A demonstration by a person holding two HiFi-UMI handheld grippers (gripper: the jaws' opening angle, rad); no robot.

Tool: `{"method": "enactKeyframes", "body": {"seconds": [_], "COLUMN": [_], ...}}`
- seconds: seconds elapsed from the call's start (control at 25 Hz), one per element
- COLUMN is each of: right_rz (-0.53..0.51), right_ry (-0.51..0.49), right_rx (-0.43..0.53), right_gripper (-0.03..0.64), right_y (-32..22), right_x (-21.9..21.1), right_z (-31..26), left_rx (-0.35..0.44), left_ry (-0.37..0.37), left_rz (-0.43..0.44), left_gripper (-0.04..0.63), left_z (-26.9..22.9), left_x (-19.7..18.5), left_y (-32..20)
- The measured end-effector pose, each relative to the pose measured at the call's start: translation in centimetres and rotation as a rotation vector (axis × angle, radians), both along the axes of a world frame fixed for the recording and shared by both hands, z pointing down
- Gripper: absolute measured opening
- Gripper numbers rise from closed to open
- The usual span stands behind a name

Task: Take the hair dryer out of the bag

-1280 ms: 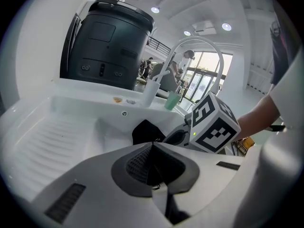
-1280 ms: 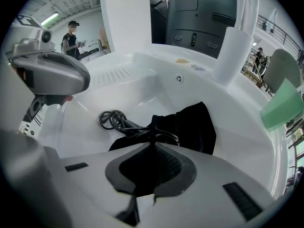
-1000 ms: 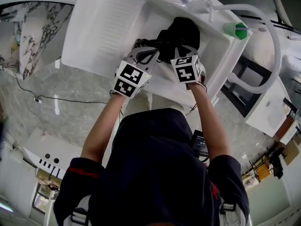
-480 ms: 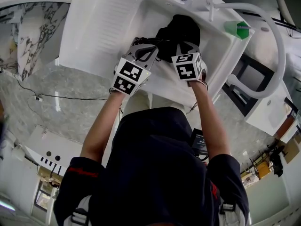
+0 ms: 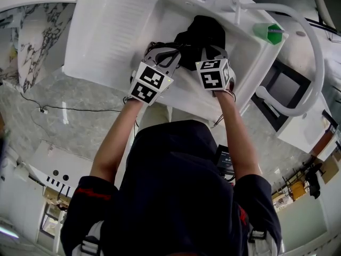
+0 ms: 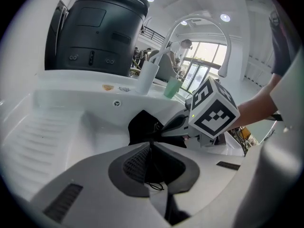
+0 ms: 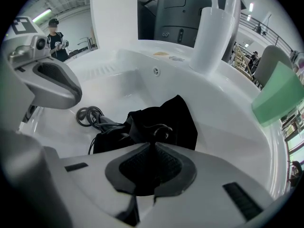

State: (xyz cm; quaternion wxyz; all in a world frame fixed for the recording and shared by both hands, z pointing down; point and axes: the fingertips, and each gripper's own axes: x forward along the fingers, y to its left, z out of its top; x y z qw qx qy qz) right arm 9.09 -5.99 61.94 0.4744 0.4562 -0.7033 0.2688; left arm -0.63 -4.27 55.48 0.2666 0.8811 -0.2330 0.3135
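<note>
A black drawstring bag (image 5: 205, 33) lies in the white sink basin (image 5: 117, 31). The hair dryer is mostly hidden inside it; only its coiled black cord (image 7: 88, 115) and a dark stub of it stick out at the bag's left end. My left gripper (image 5: 171, 52) is at that end of the bag, and its jaws are shut on a thin black string (image 6: 154, 184) of the bag. My right gripper (image 5: 206, 51) points steeply down onto the bag (image 7: 161, 120), shut on a fold of its fabric. In the left gripper view the right gripper's marker cube (image 6: 213, 109) sits over the bag (image 6: 145, 127).
A curved white tap (image 5: 290, 12) and a green cup (image 5: 266, 33) stand at the basin's far right rim. A white cup (image 7: 211, 32) and a dark machine (image 6: 95, 32) are behind the basin. A ribbed drainboard (image 5: 114, 15) lies to the left. The floor is grey marble.
The left gripper has sunk a little toward the basin by the bag's left end. The right gripper and the bag are nearly where they were.
</note>
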Motion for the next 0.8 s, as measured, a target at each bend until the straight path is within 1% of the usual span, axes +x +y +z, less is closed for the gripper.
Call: {"method": "enactKeyframes", "body": {"seconds": [0.28,0.4,0.6,0.68,0.8], "right_rz": [0.019,0.026,0.038,0.042,0.047], "right_ry": [0.006,0.005,0.003,0.0,-0.011], "right_rx": [0.006,0.009,0.014,0.015,0.017], "right_gripper": [0.051,0.051,0.051,0.051,0.051], "right_y": [-0.3,-0.3,-0.4,-0.4,-0.3], "right_x": [1.2,1.3,1.7,1.8,1.8], "right_z": [0.2,0.3,0.5,0.5,0.5], "left_rx": [-0.006,-0.022,-0.044,-0.035,-0.012], "left_ry": [-0.034,-0.06,-0.072,-0.081,-0.09], "left_rz": [0.037,0.061,0.073,0.078,0.125], "left_gripper": [0.017,0.019,0.068,0.085,0.108], "left_z": [1.7,2.5,3.0,3.2,3.4], "left_x": [0.6,0.8,1.4,1.6,2.0], "left_y": [-0.1,0.0,-0.4,-0.7,-0.9]}}
